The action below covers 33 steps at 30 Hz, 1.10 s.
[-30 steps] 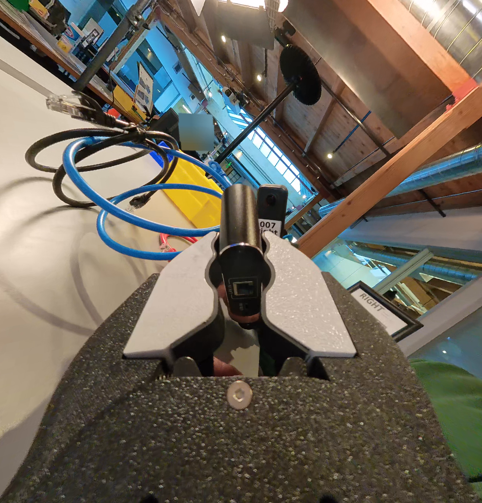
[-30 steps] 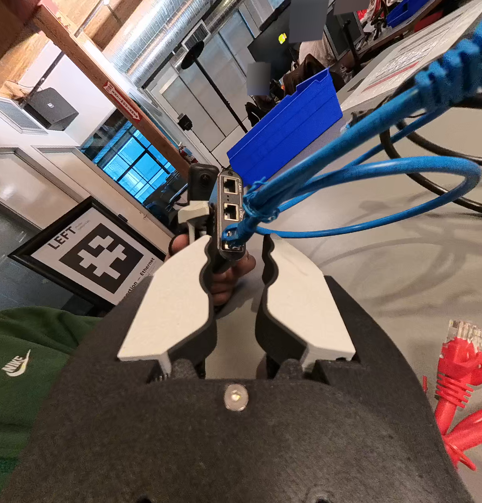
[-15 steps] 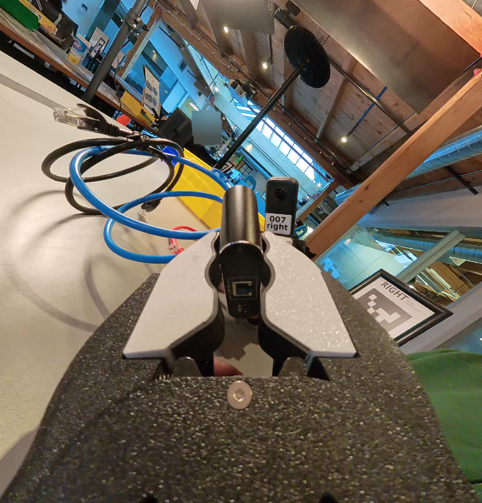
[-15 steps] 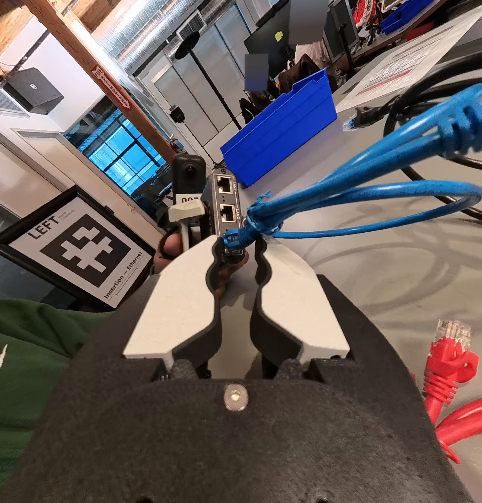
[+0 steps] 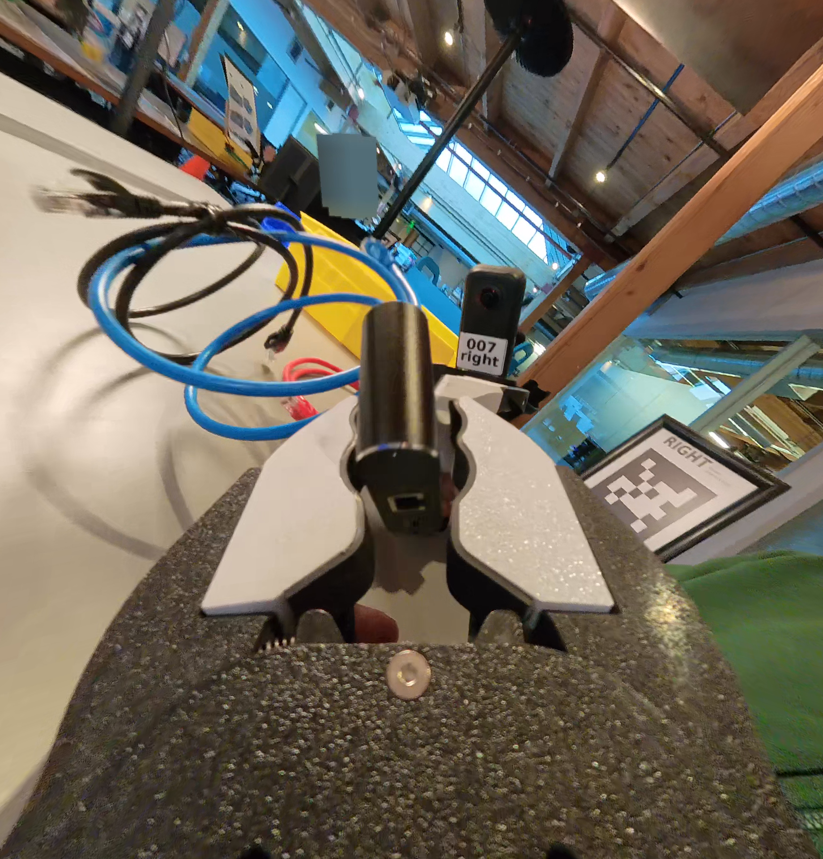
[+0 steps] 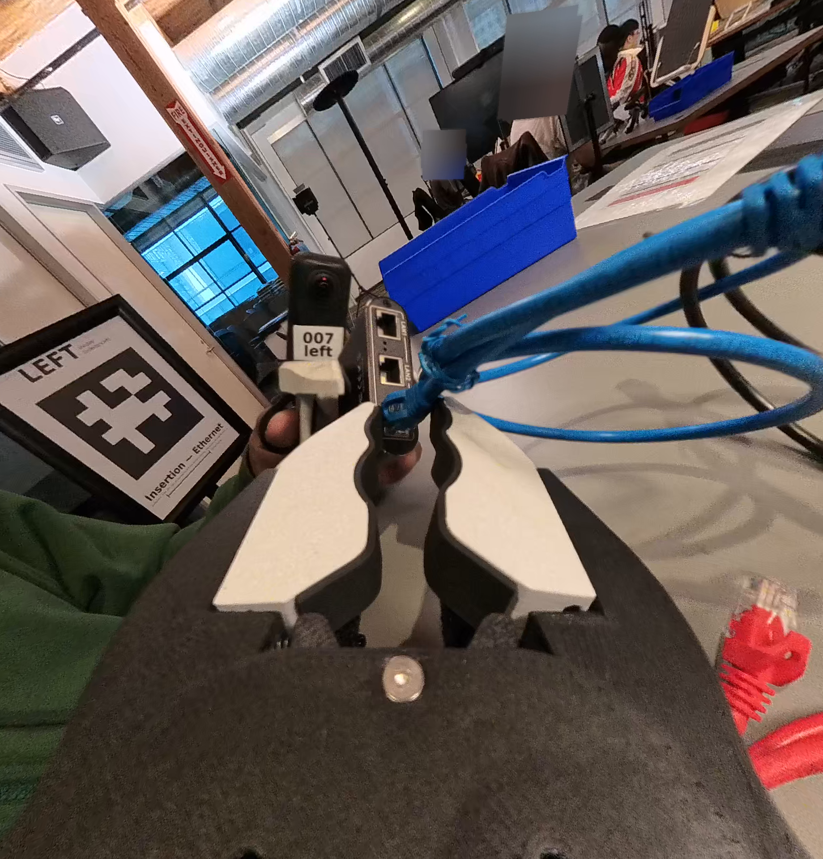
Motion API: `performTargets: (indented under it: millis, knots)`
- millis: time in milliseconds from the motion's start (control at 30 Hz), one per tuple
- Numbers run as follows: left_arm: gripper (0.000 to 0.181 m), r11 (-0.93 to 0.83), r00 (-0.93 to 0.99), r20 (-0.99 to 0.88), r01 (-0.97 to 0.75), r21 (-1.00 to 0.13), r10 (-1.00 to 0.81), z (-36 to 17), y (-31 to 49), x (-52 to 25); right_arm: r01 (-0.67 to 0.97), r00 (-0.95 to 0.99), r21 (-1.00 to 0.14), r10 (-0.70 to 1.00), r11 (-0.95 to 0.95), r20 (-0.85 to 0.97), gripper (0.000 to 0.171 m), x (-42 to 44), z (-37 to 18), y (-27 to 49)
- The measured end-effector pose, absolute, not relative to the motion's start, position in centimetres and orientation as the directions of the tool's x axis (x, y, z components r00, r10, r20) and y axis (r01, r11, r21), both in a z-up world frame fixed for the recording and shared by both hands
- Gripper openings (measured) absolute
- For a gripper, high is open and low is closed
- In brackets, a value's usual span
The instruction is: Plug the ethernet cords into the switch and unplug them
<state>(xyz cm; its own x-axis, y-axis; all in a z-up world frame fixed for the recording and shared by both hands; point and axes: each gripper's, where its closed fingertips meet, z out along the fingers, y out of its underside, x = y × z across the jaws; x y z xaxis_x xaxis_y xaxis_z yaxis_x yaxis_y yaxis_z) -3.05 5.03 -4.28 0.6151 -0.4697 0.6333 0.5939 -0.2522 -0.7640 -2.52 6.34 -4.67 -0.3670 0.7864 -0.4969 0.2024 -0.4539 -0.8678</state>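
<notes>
Left wrist view: the left gripper (image 5: 402, 411) is clenched on the switch (image 5: 395, 395), a slim black box seated in the notches of its grey fingers and standing up past their tips, one empty port on the near end face. Beyond it, a blue cord (image 5: 242, 381) and a black cord (image 5: 167, 211) loop together over the grey bench (image 5: 51, 465), with a red cord (image 5: 307, 367) lying behind them. A yellow bin (image 5: 335, 288) sits at the far edge.

In the right wrist view the switch (image 6: 391, 344) shows its port face: two upper ports empty, each with a small printed tag beside it, and the blue plug (image 6: 400, 411) seated in the lowest port. The right gripper (image 6: 404, 413) has its tips on either side of that plug, jaws narrowly apart — whether the pads actually press it, I cannot tell. A twist tie binds the blue cord just behind the plug.

Writing is plentiful:
- a black camera (image 6: 321, 297) on the far gripper carries a white printed sticker
- a framed black-and-white marker card (image 6: 116, 409) with a heading stands at the bench's left edge
- a printed sheet (image 6: 679, 172) lies toward the far right corner — too small to read

A blue bin (image 6: 479, 241) rests at the far edge. A green sleeve (image 6: 51, 581) fills the lower left.
</notes>
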Motion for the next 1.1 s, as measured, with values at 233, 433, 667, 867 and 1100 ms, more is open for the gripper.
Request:
performTargets:
  millis: [233, 433, 667, 867, 1100]
  knots:
    - [0.028, -0.292, 0.593, 0.657, 0.598, -0.747, -0.466, -4.8, 5.3, -2.4, 0.167, -0.362, -0.910, 0.835, -0.380, -0.415, 0.020, -2.5, -4.4, 6.1]
    - [0.028, -0.277, 0.650, 0.615, 0.554, -0.785, -0.445, -5.1, 5.5, -2.3, 0.131, -0.307, -0.959, 0.909, -0.252, -0.281, 0.021, -2.5, -4.5, 6.6]
    - [0.028, -0.241, 0.687, 0.579, 0.530, -0.813, -0.440, -4.9, 5.7, -2.3, 0.081, -0.225, -0.993, 0.969, -0.088, -0.105, 0.020, -2.6, -4.0, 7.1]
    - [0.029, -0.230, 0.695, 0.560, 0.516, -0.825, -0.451, -4.8, 5.6, -2.2, 0.057, -0.210, -0.996, 0.975, -0.067, -0.078, 0.019, -2.6, -3.6, 7.1]
    - [0.028, -0.268, 0.763, 0.430, 0.339, -0.902, -0.483, -5.4, 5.4, 0.6, 0.049, -0.229, -0.950, 0.923, -0.307, -0.310, 0.015, -1.6, -3.4, 10.2]
